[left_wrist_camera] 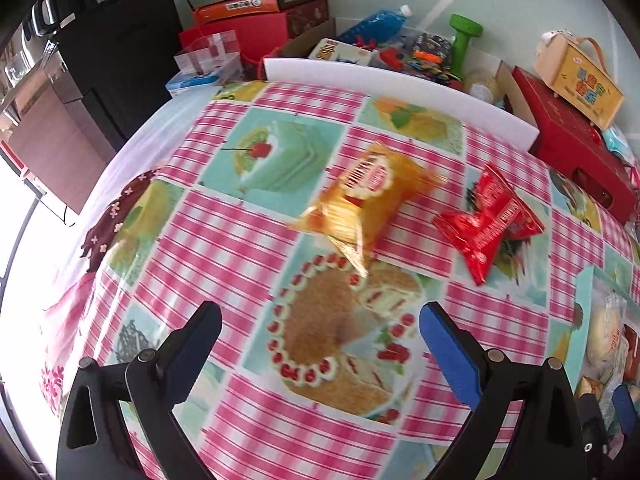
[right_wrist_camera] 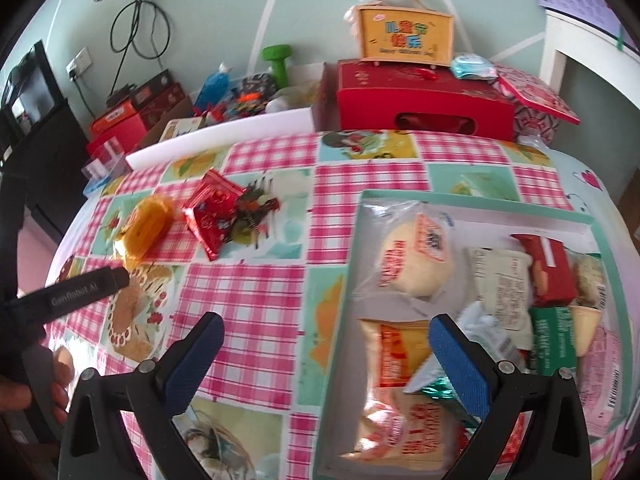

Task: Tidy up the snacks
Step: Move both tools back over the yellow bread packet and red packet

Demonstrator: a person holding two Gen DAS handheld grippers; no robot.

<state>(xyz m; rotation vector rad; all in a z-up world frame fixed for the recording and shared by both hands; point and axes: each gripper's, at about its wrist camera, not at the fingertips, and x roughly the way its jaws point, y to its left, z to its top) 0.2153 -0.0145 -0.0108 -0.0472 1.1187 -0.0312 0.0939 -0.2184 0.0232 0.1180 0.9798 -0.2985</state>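
Two snack packets are lying loose on the pink checked tablecloth [left_wrist_camera: 248, 240], well apart from the teal-rimmed box [right_wrist_camera: 332, 320] where the other snacks are sitting. In the left wrist view, the orange packet [left_wrist_camera: 360, 200] is resting near the middle of the frame, just past the printed cake, and the red packet [left_wrist_camera: 488, 216] is lying beside it toward three o'clock, close but not touching. The left gripper [left_wrist_camera: 320, 340] is hanging over the printed cake at six o'clock with its blue-padded fingers [left_wrist_camera: 452, 356] spread wide, nothing between them and nothing touching them.

In the right wrist view, the right gripper [right_wrist_camera: 326, 350] is likewise standing wide and empty, straddling the near-left wall of the box; its right pad is hovering over the wrapped goods inside. The box is filling the four o'clock part of that view and is holding a round pale bun [right_wrist_camera: 416, 260] in clear wrap, a red biscuit pack [right_wrist_camera: 548, 268], a green packet [right_wrist_camera: 556, 340] and several orange-and-white wrappers [right_wrist_camera: 396, 356] (the print is too blurred to read). The same orange and red packets are showing at ten o'clock there, beyond the left gripper's black finger, which is reaching in from nine o'clock with part of a hand [right_wrist_camera: 60, 380] behind it.

A red carton [right_wrist_camera: 424, 108] with a yellow handled case [right_wrist_camera: 406, 36] on top is standing at twelve o'clock, behind the table's far edge.
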